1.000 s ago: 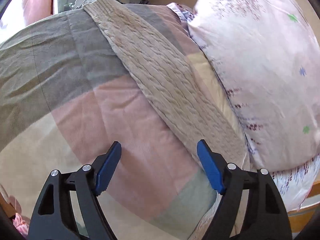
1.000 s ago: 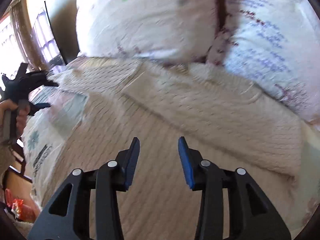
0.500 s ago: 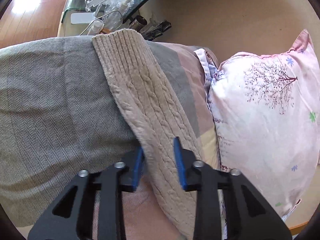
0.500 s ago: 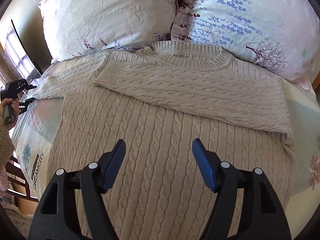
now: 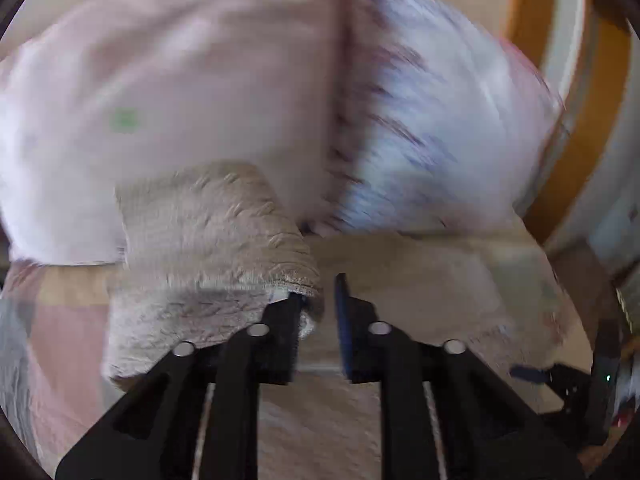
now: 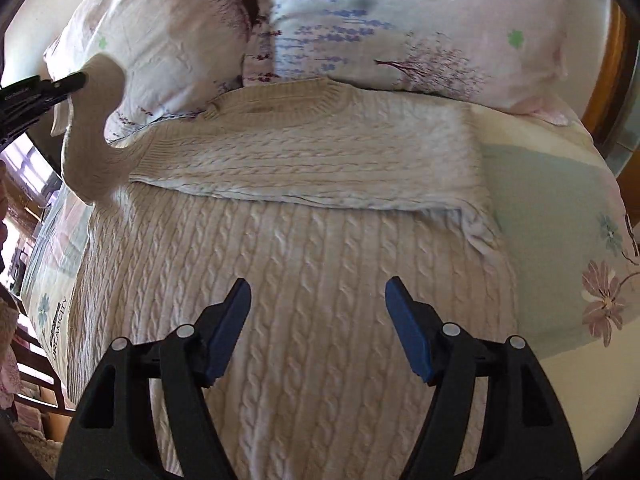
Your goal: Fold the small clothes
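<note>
A beige cable-knit sweater point(image 6: 304, 264) lies flat on the bed, its right sleeve point(image 6: 320, 160) folded across the chest. My left gripper point(image 5: 318, 296) is shut on the left sleeve point(image 5: 208, 240) near its cuff and holds it lifted; the view is blurred. In the right wrist view the left gripper point(image 6: 74, 80) shows at the far left, with the raised left sleeve point(image 6: 92, 132) arching up from the shoulder. My right gripper point(image 6: 318, 296) is open and empty above the sweater's body.
Two floral pillows point(image 6: 168, 32) point(image 6: 420, 24) lie behind the sweater's collar. The patterned bedspread point(image 6: 552, 208) shows to the right. A wooden bed frame point(image 6: 608, 72) runs at the far right. Furniture point(image 6: 24, 264) stands beyond the bed's left edge.
My left gripper closed on the left sleeve, lifted it off the bed and swung toward the pillows. My right gripper opened wider and stays above the sweater's body.
</note>
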Motion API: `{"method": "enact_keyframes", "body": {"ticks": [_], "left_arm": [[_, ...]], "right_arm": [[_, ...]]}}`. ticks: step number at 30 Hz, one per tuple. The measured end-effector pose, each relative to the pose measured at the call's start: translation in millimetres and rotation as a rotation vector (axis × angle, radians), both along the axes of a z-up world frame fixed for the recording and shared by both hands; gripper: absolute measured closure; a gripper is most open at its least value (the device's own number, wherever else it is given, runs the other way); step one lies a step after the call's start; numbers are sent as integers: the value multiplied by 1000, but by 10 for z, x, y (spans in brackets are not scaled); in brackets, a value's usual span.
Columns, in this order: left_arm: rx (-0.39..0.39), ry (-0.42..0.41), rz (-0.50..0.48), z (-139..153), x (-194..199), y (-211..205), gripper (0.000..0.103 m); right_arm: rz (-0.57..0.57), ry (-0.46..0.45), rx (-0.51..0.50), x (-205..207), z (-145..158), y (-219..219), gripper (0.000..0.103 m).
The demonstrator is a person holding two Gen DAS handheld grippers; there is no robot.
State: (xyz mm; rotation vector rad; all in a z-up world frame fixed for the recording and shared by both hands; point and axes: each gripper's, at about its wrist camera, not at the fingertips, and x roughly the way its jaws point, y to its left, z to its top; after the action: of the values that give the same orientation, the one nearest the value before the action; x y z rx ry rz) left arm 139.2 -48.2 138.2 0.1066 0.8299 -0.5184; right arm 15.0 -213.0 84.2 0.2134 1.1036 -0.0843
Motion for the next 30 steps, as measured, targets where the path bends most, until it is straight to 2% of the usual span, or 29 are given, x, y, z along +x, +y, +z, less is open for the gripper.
{"method": "enact_keyframes", "body": {"ticks": [1, 2, 4, 6, 7, 8, 10, 12, 15, 17, 20, 21, 24, 26, 28, 30], "left_arm": [[76, 27, -71, -182, -91, -412, 32], [155, 19, -116, -347, -218, -707, 29], [264, -23, -142, -544, -456, -887, 29], [235, -25, -131, -542, -634, -660, 27], [205, -12, -100, -518, -695, -454, 23], [172, 7, -51, -503, -733, -208, 17], [104, 65, 91, -508, -760, 372, 16], [31, 153, 244, -595, -835, 934, 16], [-103, 289, 384, -815, -1020, 1600, 16], [-134, 358, 423, -958, -1185, 1782, 21], [-153, 426, 413, -1098, -1369, 1825, 27], [-149, 407, 405, -1083, -1458, 1800, 27], [-199, 442, 349, -1126, -1611, 1703, 31], [-193, 456, 330, -1141, -1682, 1626, 42], [-209, 481, 337, -1156, -1699, 1619, 51], [-242, 514, 346, -1178, -1668, 1648, 67]], "right_arm": [[-14, 9, 1, -60, -12, -79, 33], [-32, 15, 4, -133, -13, -168, 33], [-67, 8, 19, -293, 19, -325, 34], [-105, 2, 44, -476, 45, -495, 33], [-120, 6, 58, -541, 42, -560, 33], [-143, 13, 88, -625, 22, -644, 33], [-185, 31, 161, -753, -29, -779, 35], [-232, 52, 279, -886, -111, -912, 46], [-282, 105, 397, -1043, -243, -1022, 56], [-287, 116, 448, -1129, -287, -1037, 59], [-251, 145, 517, -1181, -320, -990, 63], [-226, 169, 563, -1198, -358, -950, 71], [-161, 237, 663, -1290, -475, -809, 89], [-138, 259, 706, -1339, -520, -714, 95], [-134, 240, 723, -1340, -498, -681, 95], [-133, 201, 735, -1279, -438, -696, 96]]}}
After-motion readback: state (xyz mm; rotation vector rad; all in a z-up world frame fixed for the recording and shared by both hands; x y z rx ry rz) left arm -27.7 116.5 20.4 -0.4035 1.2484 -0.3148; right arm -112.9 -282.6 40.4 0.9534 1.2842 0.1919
